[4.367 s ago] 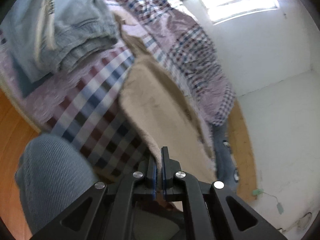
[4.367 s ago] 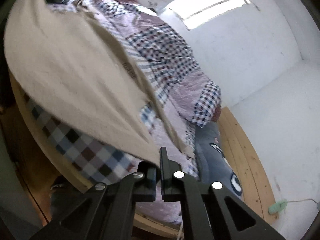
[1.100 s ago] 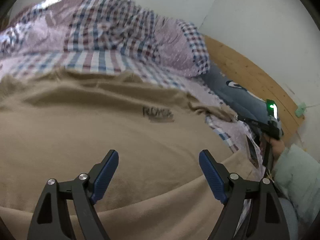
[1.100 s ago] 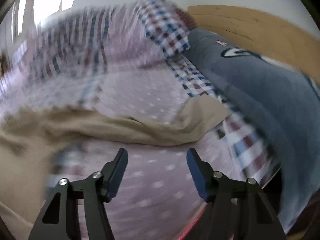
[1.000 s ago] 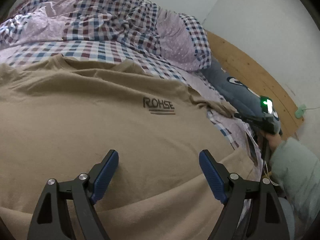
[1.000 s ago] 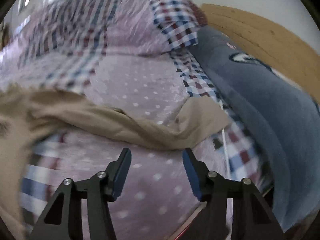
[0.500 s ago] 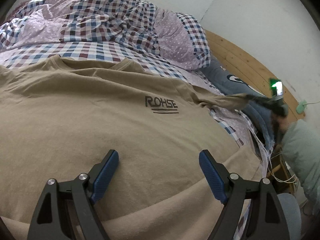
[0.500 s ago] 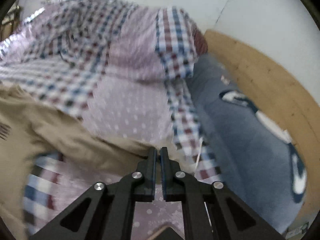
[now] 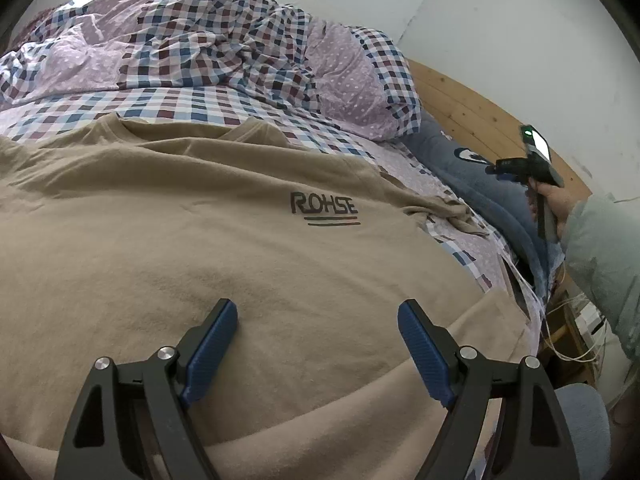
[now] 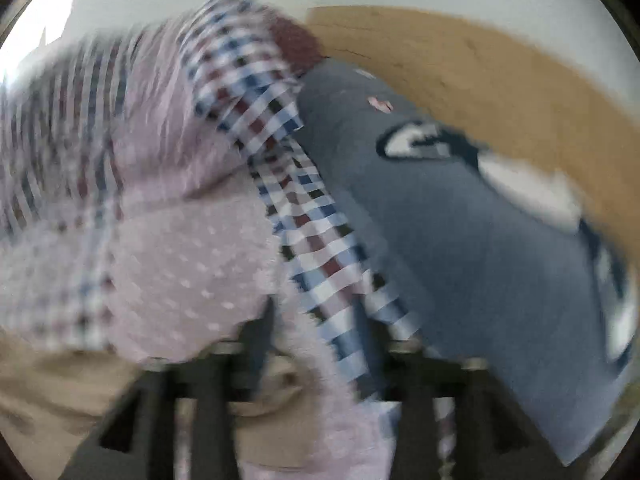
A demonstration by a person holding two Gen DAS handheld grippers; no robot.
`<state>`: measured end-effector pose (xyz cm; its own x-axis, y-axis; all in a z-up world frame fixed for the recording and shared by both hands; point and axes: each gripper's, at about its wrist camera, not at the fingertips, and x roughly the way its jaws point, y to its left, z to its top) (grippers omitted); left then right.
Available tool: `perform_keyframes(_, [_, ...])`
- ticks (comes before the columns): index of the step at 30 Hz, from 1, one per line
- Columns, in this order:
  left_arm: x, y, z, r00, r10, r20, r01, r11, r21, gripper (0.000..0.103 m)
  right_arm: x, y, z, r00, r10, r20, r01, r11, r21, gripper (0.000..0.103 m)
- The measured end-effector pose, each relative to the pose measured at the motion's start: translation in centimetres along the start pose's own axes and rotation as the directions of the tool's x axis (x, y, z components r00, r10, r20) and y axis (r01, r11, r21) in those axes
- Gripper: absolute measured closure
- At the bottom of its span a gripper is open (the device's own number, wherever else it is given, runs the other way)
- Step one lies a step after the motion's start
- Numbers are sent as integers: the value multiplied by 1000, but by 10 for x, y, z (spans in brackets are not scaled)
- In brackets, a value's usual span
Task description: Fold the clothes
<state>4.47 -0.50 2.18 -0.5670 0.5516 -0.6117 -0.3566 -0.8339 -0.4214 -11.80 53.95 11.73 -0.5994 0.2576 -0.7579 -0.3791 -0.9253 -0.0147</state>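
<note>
Tan T-shirt (image 9: pixel 200 232) w/ "ROHSE" print lies spread front-up across the bed (image 9: pixel 224 100), collar toward the rumpled checked duvet (image 9: pixel 192 36) at the far side, hem toward the near edge where it hangs over a bit. Probably laid flat like this so the sides can be folded in. Its right sleeve (image 9: pixel 444 210) is crumpled near the bed's right edge, close to the blue pillow (image 9: pixel 460 160) by the wooden headboard (image 9: pixel 460 100).

Left gripper (image 9: pixel 318 340) hovers low over the shirt's lower front, jaws wide apart, holding nothing.

Right gripper (image 9: pixel 520 166), seen from the left wrist cam, is up in the air above the pillow, clear of the sleeve; jaws too small there and too blurred in its own view, so can't tell if apart or together.

Room: plenty of flat shirt on the left, tight on the right, since sleeve, pillow and bed edge crowd together. Next step likely needs that sleeve smoothed first.
</note>
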Motion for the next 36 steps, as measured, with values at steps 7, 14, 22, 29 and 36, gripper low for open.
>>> perform_keyframes(7, [0,0,-1,1000,2,4,-2,1000,5,17,26,-50,-74,969,184,-166,-142,962,234,46])
perform_keyframes(14, [1,-2,-1,1000,8,6,-8,1000,12,17,40,-43,-92,952,241,-189,-187,946,265,53])
perform_keyframes(22, [0,0,-1,1000,-1,2,1,1000,4,17,10,-21,-61,985,14,-170,-22,999,-43,101])
perform_keyframes(29, [0,2,1,1000,-10,-5,10,1000,-12,17,-70,-72,0,994,-110,-29,110,994,4,101])
perform_keyframes(36, [0,0,2,1000,0,-10,0,1000,-7,17,-133,-44,31,994,-85,67,89,995,-54,101])
